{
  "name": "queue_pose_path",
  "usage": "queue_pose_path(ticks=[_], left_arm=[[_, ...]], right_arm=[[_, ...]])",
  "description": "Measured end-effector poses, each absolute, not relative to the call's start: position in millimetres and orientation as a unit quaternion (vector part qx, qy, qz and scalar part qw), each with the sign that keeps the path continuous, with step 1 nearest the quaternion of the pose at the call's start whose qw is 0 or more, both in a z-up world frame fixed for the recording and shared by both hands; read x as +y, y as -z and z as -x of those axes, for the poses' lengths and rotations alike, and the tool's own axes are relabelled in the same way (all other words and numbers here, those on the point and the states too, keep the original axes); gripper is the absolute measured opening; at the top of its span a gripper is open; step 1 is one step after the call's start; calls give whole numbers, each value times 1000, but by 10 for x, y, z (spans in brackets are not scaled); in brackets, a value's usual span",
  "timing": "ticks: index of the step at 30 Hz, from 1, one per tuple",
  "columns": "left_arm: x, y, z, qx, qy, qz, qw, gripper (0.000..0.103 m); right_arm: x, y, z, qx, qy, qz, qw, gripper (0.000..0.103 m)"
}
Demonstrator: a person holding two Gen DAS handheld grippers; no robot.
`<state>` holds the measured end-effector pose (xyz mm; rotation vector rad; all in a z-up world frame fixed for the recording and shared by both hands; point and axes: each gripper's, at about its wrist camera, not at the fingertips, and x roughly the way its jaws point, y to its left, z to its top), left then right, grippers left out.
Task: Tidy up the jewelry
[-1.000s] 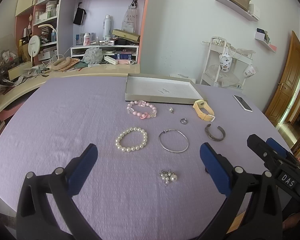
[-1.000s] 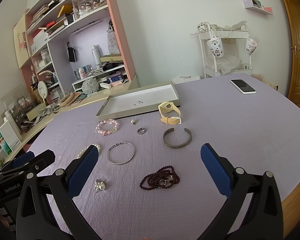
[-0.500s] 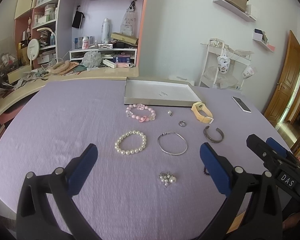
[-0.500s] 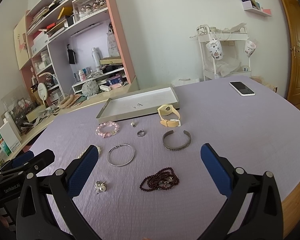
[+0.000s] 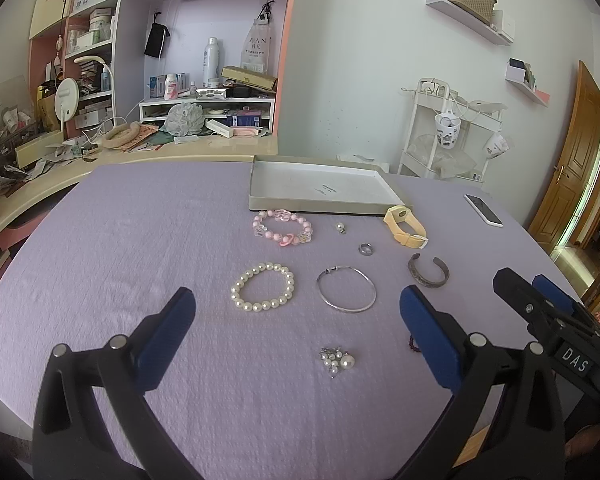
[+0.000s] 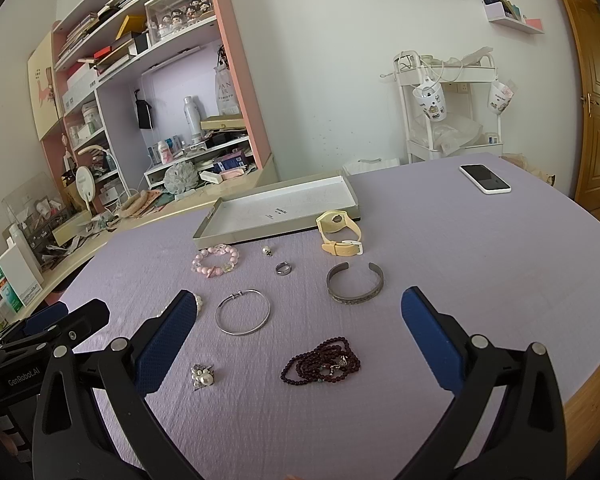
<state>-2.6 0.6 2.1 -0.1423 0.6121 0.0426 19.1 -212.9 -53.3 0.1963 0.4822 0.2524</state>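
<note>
Jewelry lies on a purple cloth: a white pearl bracelet [image 5: 263,287], a thin silver bangle [image 5: 346,289], a pink bead bracelet [image 5: 283,227], a small ring [image 5: 366,249], a dark metal cuff [image 5: 428,271], a yellow watch [image 5: 405,226], a pearl cluster [image 5: 336,360] and a dark red bead string [image 6: 321,365]. An empty grey tray [image 5: 324,191] stands behind them. My left gripper [image 5: 296,320] is open and empty, near the pearl bracelet and bangle. My right gripper [image 6: 296,324] is open and empty, above the bead string.
A white phone [image 6: 485,178] lies on the cloth at the far right. A cluttered shelf and desk [image 5: 172,120] stand behind the table at left, a white trolley [image 6: 448,112] at right. The table's wooden edge [image 6: 588,384] shows at right.
Both grippers have tilted up and drawn back a little, so the jewelry sits lower in both views. Nothing on the cloth has moved.
</note>
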Motion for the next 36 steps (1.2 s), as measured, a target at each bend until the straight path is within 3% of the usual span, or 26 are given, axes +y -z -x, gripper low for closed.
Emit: queue_pose_path(ticks=[17, 28, 31, 36], left_arm=[[116, -2, -78, 324, -24, 82, 942, 101], [154, 365, -166, 394, -20, 43, 918, 101], [98, 452, -193, 409, -11, 36, 912, 98], [6, 556, -245, 424, -1, 26, 905, 94]], right_arm=[[-2132, 592, -318, 252, -116, -81, 957, 102], [-2125, 1203, -650, 375, -126, -42, 917, 100], [-2043, 1286, -687, 391, -134, -22, 910, 95], [-1911, 1383, -713, 396, -135, 17, 908, 79]])
